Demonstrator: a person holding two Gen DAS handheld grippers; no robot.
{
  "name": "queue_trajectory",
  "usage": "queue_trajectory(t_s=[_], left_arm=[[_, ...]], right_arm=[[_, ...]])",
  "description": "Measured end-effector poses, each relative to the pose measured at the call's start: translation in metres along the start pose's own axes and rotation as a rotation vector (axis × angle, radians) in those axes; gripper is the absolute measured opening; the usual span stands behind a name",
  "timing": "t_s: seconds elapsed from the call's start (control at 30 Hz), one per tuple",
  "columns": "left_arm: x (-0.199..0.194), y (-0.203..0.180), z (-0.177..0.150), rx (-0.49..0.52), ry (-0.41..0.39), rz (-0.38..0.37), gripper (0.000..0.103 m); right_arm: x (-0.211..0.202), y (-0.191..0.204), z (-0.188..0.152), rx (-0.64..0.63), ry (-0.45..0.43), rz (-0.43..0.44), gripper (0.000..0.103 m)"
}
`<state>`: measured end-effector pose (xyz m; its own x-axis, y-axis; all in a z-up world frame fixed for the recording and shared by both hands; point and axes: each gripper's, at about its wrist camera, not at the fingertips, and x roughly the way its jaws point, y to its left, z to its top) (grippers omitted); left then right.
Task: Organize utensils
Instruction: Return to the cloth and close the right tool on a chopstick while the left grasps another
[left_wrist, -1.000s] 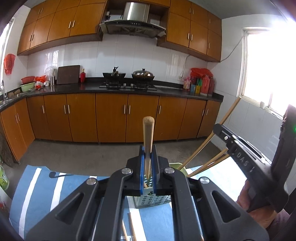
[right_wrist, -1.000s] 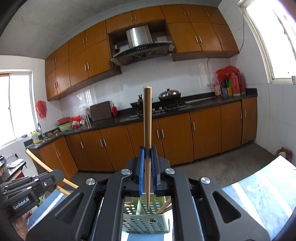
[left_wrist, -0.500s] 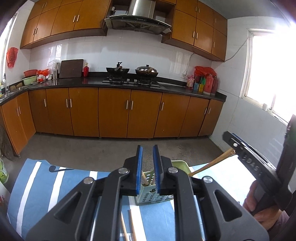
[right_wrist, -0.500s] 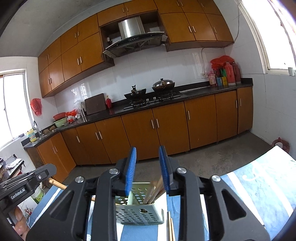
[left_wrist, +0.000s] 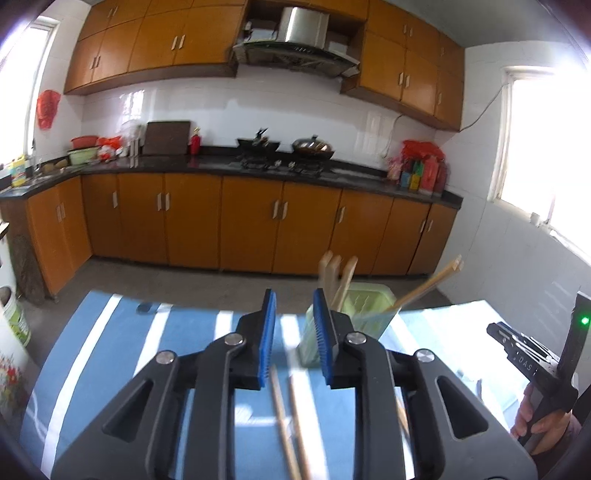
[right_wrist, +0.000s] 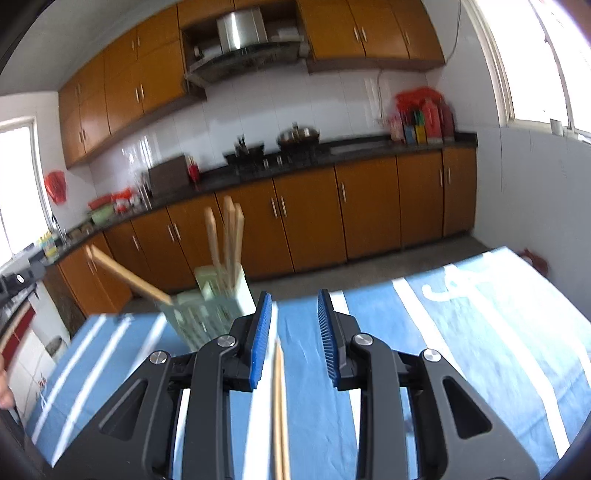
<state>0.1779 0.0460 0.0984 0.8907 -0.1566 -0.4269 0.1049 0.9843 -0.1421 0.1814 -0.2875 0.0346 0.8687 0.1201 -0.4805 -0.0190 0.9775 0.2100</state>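
A pale green perforated utensil holder (left_wrist: 364, 314) stands on the blue striped cloth (left_wrist: 110, 350) and holds several wooden chopsticks (left_wrist: 336, 277). It also shows in the right wrist view (right_wrist: 207, 306) with its chopsticks (right_wrist: 225, 236) standing up. My left gripper (left_wrist: 293, 336) is open and empty, just near-left of the holder. My right gripper (right_wrist: 293, 332) is open and empty, to the right of the holder. Two loose chopsticks (left_wrist: 288, 421) lie on the cloth under the left gripper. A loose pair (right_wrist: 279, 406) lies under the right gripper.
The other hand-held gripper (left_wrist: 532, 365) shows at the right edge of the left wrist view. Kitchen cabinets (left_wrist: 251, 225) and a dark counter with a stove (left_wrist: 280, 162) line the far wall. A bright window (left_wrist: 546, 147) is at right.
Both grippers held a chopstick upright over the holder, then opened and let it drop in. Both have since pulled back and lowered, the left to the holder's left, the right to its right.
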Motion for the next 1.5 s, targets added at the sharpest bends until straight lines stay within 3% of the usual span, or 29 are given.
queue_trajectory(t_s=[0.2, 0.3, 0.43, 0.87, 1.07, 1.13, 1.3, 1.4, 1.5], left_arm=[[0.024, 0.029, -0.059, -0.014, 0.163, 0.058, 0.024], [0.040, 0.040, -0.086, -0.038, 0.249, 0.070, 0.024], [0.050, 0.042, -0.109, -0.047, 0.304, 0.074, 0.024], [0.068, 0.029, -0.132, -0.024, 0.388, 0.046, 0.024], [0.077, 0.020, -0.143, -0.013, 0.420, 0.026, 0.024], [0.080, 0.017, -0.146, -0.007, 0.431, 0.020, 0.024], [0.085, 0.008, -0.154, 0.004, 0.458, -0.009, 0.024], [0.088, 0.002, -0.159, 0.018, 0.477, -0.028, 0.023], [0.092, -0.005, -0.163, 0.042, 0.490, -0.038, 0.023]], right_arm=[[0.047, 0.008, -0.065, -0.049, 0.294, 0.078, 0.027], [0.064, 0.019, -0.086, -0.074, 0.359, 0.085, 0.025], [0.080, 0.023, -0.097, -0.081, 0.398, 0.072, 0.023], [0.085, 0.017, -0.108, -0.105, 0.414, 0.030, 0.020], [0.086, 0.023, -0.113, -0.180, 0.407, 0.020, 0.020], [0.086, 0.024, -0.113, -0.205, 0.398, -0.013, 0.011], [0.093, -0.016, -0.101, -0.046, 0.381, -0.137, 0.007], [0.092, -0.034, -0.098, 0.005, 0.381, -0.147, 0.007], [0.091, -0.033, -0.099, -0.023, 0.377, -0.151, 0.007]])
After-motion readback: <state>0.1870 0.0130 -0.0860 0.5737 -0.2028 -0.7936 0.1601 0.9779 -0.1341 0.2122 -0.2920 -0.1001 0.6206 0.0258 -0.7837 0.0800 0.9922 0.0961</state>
